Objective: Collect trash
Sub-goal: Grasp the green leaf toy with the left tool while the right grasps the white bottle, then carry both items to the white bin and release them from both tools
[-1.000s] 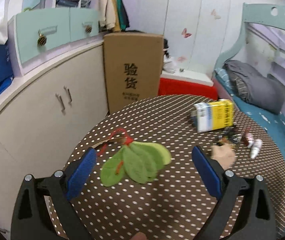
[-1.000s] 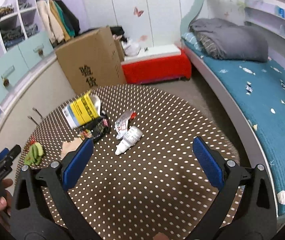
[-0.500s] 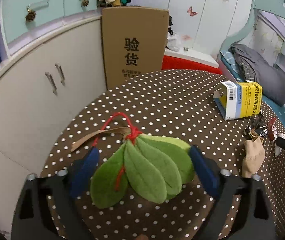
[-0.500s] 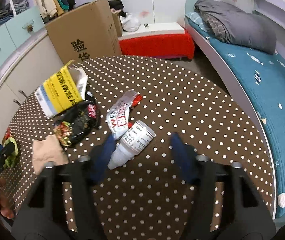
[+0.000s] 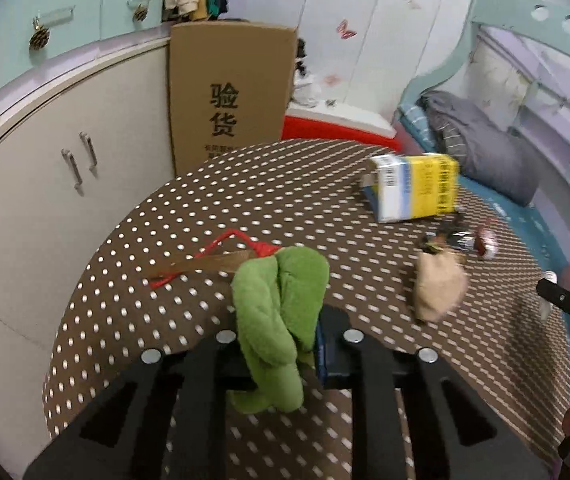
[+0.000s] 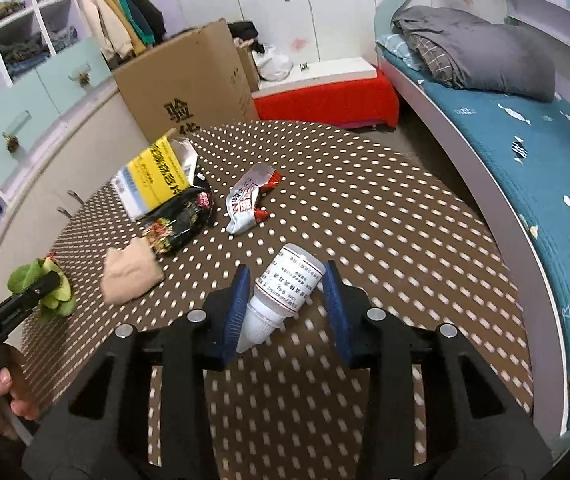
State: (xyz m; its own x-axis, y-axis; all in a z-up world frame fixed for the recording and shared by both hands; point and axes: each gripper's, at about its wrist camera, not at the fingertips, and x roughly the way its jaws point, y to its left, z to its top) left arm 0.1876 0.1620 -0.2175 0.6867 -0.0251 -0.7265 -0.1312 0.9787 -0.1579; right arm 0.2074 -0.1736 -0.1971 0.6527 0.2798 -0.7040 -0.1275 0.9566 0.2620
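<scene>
1. Green felt leaves [image 5: 281, 316] are bunching up between the fingers of the left gripper [image 5: 281, 356], which is clamping them just above the dotted table [image 5: 205, 200]; their red cord [image 5: 229, 240] is trailing on the cloth.
2. Soft and light, the leaves are likely folding under the squeeze, so a hold near the knotted stem looks surer than one on the loose tips.
3. White plastic, the dropper bottle [image 6: 285, 296] is lying with its nozzle toward the camera, and the right gripper [image 6: 285, 304] is closing on its body; the pads look to be touching both sides.
4. Small and smooth, it is probably slipping easily, so the labelled barrel is the better place than the tapered tip.
5. Writing: "验货" is showing on the cardboard box [image 5: 225, 96]; the bottle's label is too fine to read, as is the yellow carton [image 6: 157, 178].
6. Still lying on the table are a black wrapper [image 6: 181, 220], a silver-red sachet [image 6: 249, 200] and a beige wad [image 6: 129, 276].
</scene>
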